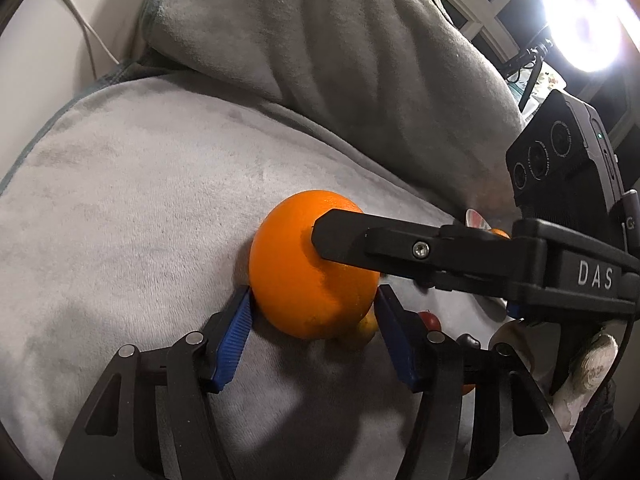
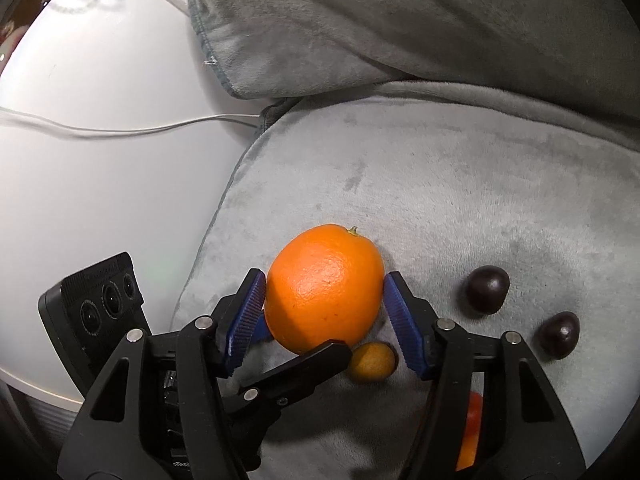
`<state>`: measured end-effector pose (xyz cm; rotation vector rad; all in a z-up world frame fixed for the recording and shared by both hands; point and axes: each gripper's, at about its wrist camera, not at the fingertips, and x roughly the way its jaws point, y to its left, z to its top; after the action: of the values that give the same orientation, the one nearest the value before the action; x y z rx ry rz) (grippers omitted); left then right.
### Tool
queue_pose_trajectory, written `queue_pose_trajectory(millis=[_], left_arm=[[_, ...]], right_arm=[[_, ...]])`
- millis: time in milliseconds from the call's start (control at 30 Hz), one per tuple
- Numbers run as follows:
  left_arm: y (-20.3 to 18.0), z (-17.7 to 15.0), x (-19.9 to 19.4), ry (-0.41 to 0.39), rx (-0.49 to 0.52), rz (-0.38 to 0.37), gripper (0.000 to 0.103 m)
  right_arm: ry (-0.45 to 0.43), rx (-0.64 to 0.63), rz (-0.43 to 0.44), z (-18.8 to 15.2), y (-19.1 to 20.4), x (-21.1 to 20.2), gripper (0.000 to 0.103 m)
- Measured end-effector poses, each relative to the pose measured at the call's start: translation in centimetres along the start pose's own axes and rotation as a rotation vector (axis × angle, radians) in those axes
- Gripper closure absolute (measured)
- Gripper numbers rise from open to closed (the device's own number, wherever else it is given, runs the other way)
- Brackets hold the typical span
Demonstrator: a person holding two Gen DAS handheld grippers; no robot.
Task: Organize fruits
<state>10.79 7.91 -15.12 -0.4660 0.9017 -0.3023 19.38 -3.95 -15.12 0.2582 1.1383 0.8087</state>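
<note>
Orange (image 2: 324, 290) sits on the grey cushion (image 2: 460, 200), between the blue pads of both claws. Right claw (image 2: 325, 312) is part-open, pads flanking the fruit with a slight gap on each side. Left claw (image 1: 314, 312) is likewise spread; whether its pads touch cannot be told. Right claw housing reads "DAS" (image 1: 595, 275). Small yellow fruit (image 2: 372, 362) lies just beside the orange; two dark fruits (image 2: 488, 289) lie further right.

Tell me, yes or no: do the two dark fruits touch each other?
No. In the right wrist view, the two dark fruits lie apart on the gray blanket.
</note>
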Motion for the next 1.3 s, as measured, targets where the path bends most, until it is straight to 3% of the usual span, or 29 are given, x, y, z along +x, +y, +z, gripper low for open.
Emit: queue_pose_trajectory(millis=[733, 1300], left_arm=[[-4.8, -0.8, -2.1, -0.041, 0.078, -0.028, 0.042], [-12.6, -2.0, 0.7, 0.02, 0.195, -0.106, 0.042]], right_arm=[[-0.108, -0.025, -0.012, -2.5, 0.8, -5.6, 0.039], [-0.238, 0.045, -0.071, -6.6, -4.0, -13.7, 0.039]])
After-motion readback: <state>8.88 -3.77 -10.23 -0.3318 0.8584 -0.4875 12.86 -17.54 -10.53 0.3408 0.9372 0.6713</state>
